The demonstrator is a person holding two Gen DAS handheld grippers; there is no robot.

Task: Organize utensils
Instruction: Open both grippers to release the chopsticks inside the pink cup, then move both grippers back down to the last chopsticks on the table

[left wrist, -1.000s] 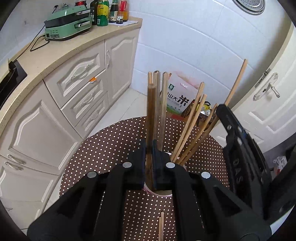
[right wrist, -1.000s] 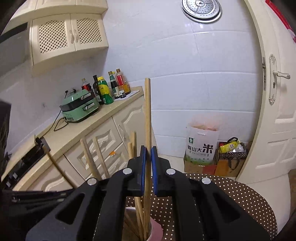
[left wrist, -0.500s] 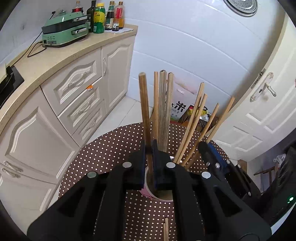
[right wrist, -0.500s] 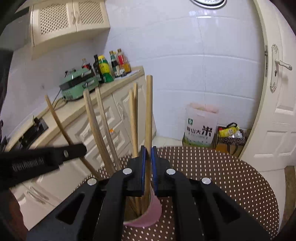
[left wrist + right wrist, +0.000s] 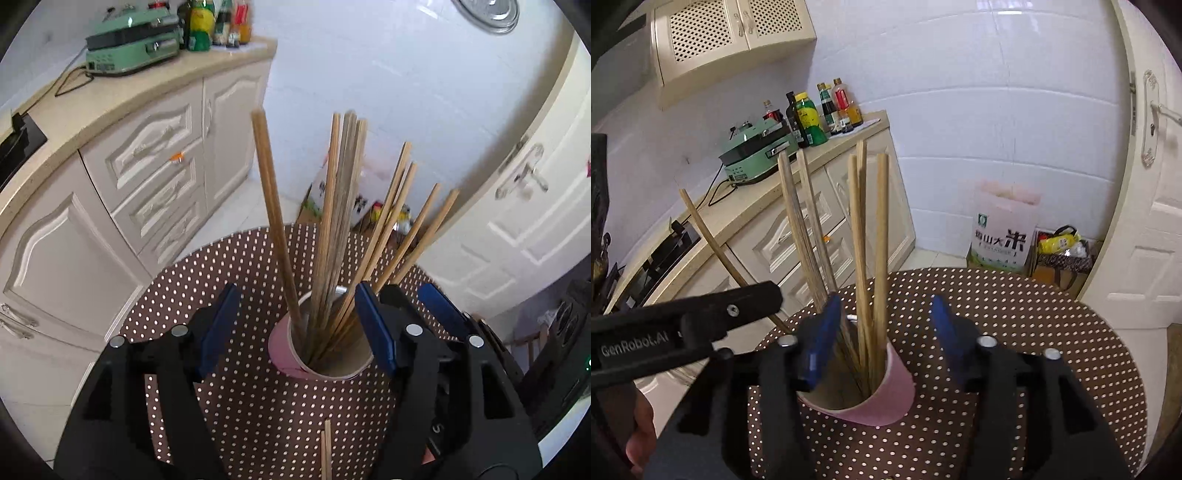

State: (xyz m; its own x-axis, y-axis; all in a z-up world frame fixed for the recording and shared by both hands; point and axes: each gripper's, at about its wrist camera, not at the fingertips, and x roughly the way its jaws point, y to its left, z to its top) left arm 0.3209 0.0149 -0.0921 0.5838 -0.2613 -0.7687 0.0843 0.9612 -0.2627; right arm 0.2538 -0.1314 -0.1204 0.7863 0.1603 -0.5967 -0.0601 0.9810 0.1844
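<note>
Left wrist view shows the chopsticks [image 5: 334, 236] standing bundled in a pink paper cup [image 5: 284, 354] on the polka-dot surface [image 5: 236, 266], fanning out at different tilts; one thicker stick [image 5: 273, 218] leans away to the left of the bunch. The left gripper [image 5: 295, 326] sits with its blue-padded jaws spread wide on either side of the cup, holding nothing. Two more loose sticks [image 5: 325, 450] lie flat on the surface near the bottom edge. In the right wrist view the same cup [image 5: 886, 391] stands between the right gripper [image 5: 886, 332], whose jaws are likewise parted and empty, with the chopsticks [image 5: 866, 251] rising between them. The left gripper's black finger [image 5: 713, 314] reaches in from the left, just beside the cup. Beyond stand cream cabinets [image 5: 827, 214], a green appliance [image 5: 757, 151], bottles [image 5: 820, 110] and a rice bag [image 5: 1003, 229] on the floor.
</note>
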